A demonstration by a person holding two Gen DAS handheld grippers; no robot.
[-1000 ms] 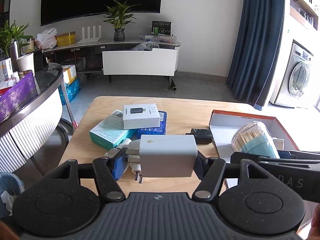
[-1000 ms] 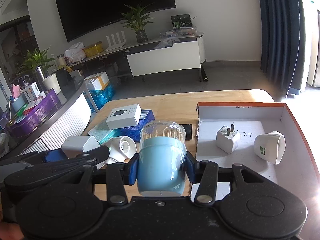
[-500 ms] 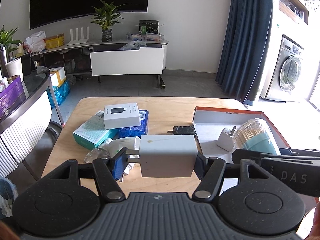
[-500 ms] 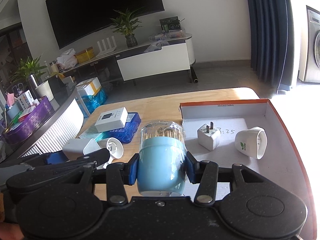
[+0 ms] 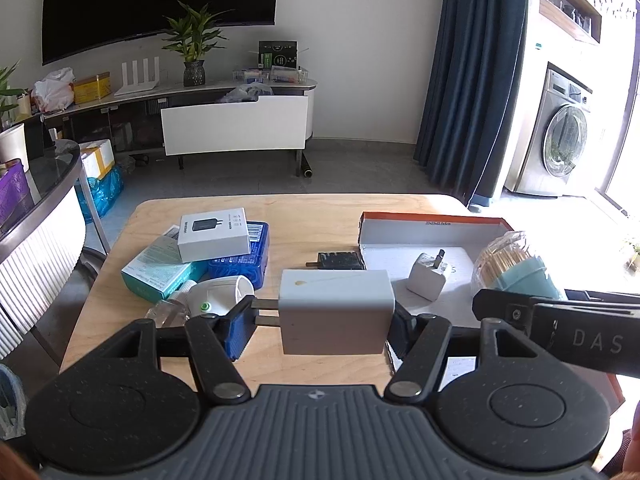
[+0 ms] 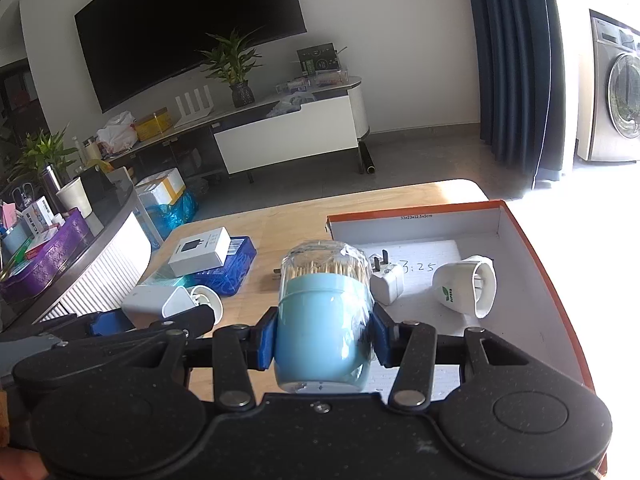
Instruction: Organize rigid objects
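We saw left gripper (image 5: 320,314) clamped on a white boxy charger (image 5: 335,312), right gripper (image 6: 323,340) on a blue toothpick jar (image 6: 323,332), over the orange-rimmed cardboard tray (image 6: 416,216) containing a small white plug (image 6: 386,284) and a white adapter (image 6: 466,286).

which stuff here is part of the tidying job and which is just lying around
Part of the job:
- white charger, held in left gripper
- blue toothpick jar, held in right gripper
- orange-edged box
- small white plug and white cup in it

Lying about:
- potted plant
- washing machine
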